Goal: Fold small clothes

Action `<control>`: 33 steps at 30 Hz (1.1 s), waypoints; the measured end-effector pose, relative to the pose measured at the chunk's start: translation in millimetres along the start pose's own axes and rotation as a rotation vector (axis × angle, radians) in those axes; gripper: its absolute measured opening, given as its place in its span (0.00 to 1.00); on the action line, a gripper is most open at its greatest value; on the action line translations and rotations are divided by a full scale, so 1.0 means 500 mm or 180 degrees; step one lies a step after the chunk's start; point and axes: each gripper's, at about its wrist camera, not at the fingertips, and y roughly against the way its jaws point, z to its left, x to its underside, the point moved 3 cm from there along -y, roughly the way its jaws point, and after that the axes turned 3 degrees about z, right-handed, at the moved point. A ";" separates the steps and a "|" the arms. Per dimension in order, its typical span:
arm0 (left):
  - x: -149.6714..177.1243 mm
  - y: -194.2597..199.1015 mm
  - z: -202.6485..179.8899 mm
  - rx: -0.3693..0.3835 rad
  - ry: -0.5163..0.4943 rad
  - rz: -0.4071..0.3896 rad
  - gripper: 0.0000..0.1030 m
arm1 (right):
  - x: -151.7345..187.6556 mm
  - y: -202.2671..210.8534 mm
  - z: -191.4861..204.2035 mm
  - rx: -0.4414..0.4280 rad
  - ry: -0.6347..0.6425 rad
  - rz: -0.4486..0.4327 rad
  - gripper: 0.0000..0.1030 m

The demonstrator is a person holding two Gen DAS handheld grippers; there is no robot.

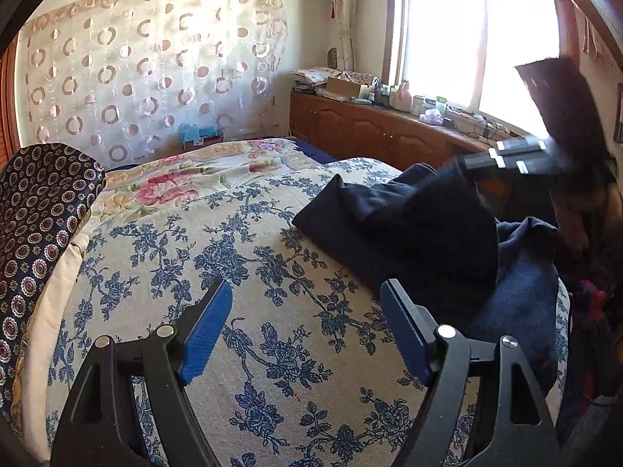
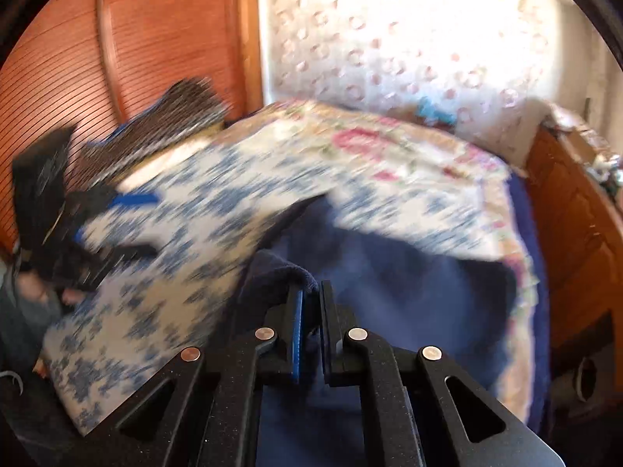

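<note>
A dark navy garment (image 1: 420, 233) lies on the right side of the bed with the blue floral cover (image 1: 241, 272). One edge is lifted up. My left gripper (image 1: 307, 327) is open and empty, low over the cover, left of the garment. My right gripper (image 2: 310, 303) is shut on a fold of the navy garment (image 2: 409, 295) and holds it above the bed. It shows blurred in the left wrist view (image 1: 510, 157) at the garment's raised far edge. The left gripper shows blurred in the right wrist view (image 2: 113, 225).
A dark patterned cushion (image 1: 43, 214) stands at the bed's left edge. A pink floral quilt (image 1: 187, 179) lies at the far end. A wooden cabinet (image 1: 373, 128) with clutter runs under the window. A dark hanging cloth (image 1: 560, 109) is at right.
</note>
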 end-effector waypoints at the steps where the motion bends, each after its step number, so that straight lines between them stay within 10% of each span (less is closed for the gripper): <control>1: 0.001 -0.002 -0.002 -0.0010 -0.0014 0.0007 0.77 | -0.013 0.004 -0.030 0.0085 -0.0024 -0.0023 0.07; 10: 0.005 -0.011 -0.002 -0.0061 -0.0039 0.0046 0.77 | -0.077 -0.081 -0.306 0.0977 -0.0486 0.0266 0.07; 13: 0.008 -0.016 0.000 -0.0056 -0.0015 0.0080 0.77 | -0.064 -0.108 -0.328 0.1171 -0.0602 0.0427 0.27; 21: 0.008 -0.020 -0.001 -0.0058 -0.0037 0.0110 0.77 | -0.011 -0.078 -0.265 0.0426 -0.0825 0.0483 0.46; 28: 0.008 -0.033 -0.003 -0.0096 -0.0062 0.0218 0.77 | 0.006 -0.141 -0.235 0.0306 -0.0814 0.0851 0.46; 30: 0.010 -0.035 -0.001 -0.0092 -0.0041 0.0249 0.77 | -0.006 -0.150 -0.248 0.0234 -0.0890 0.0826 0.40; 32: 0.010 -0.038 0.001 -0.0094 -0.0020 0.0273 0.77 | -0.016 -0.146 -0.258 0.0104 -0.0869 0.0780 0.06; 33: 0.010 -0.039 0.002 -0.0091 -0.0015 0.0283 0.77 | -0.016 -0.141 -0.254 0.0059 -0.0800 0.0761 0.05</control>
